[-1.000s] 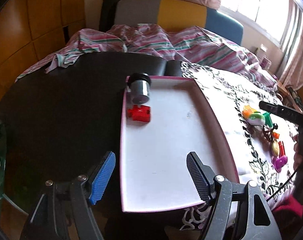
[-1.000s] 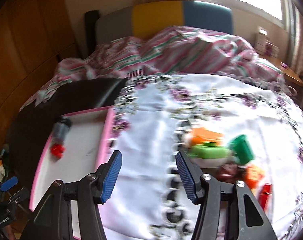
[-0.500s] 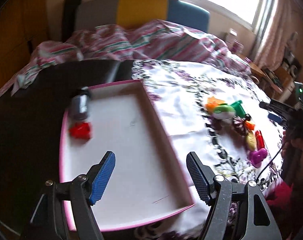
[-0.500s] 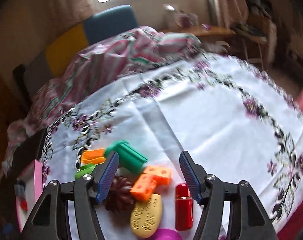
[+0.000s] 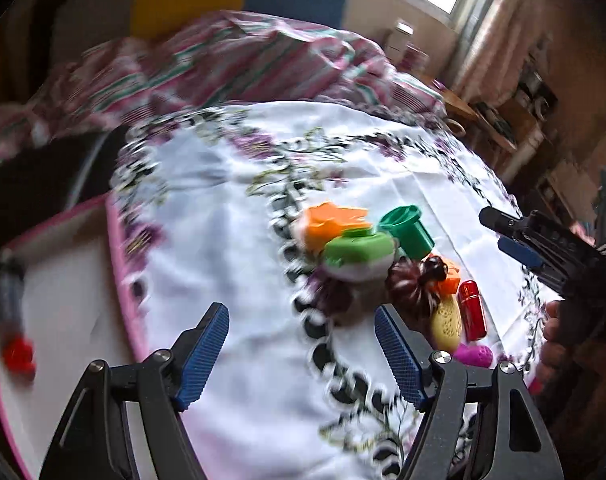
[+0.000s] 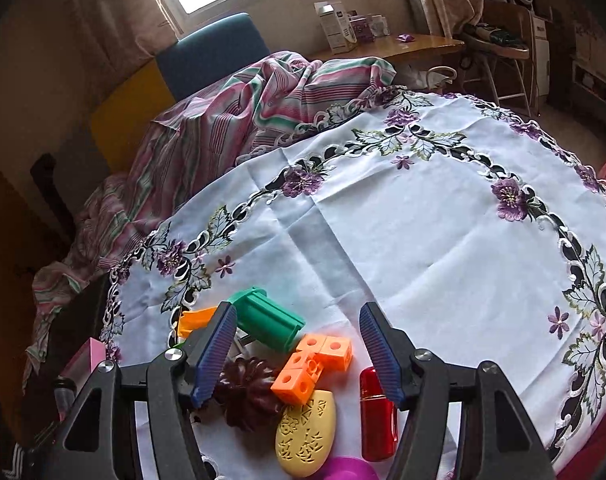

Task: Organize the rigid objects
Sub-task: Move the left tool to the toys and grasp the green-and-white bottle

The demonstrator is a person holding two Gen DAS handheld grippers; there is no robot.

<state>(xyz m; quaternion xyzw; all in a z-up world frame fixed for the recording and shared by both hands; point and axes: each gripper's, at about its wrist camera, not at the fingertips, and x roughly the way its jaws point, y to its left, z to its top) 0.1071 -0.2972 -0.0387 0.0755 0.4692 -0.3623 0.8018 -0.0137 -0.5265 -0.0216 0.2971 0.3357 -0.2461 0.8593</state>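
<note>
A white embroidered tablecloth (image 6: 443, 240) spread ahead of both grippers. The pink-rimmed tray (image 5: 117, 264) lay to the left of the left gripper (image 5: 301, 354), well apart from the toys. The toy cluster sat just ahead of the right gripper (image 6: 299, 354): a green cylinder (image 6: 269, 322) farthest, then orange cubes (image 6: 311, 366) between its fingers, a brown fluted mould (image 6: 245, 394) by its left finger, a yellow egg-shaped piece (image 6: 305, 436) nearest, and a red capsule (image 6: 377, 412) by its right finger. Both grippers stood released, jaws wide and empty. The pieces looked like light, stiff, smooth plastic; the linked cubes' flat sides probably offered the surest hold, while the capsule might roll.
</note>
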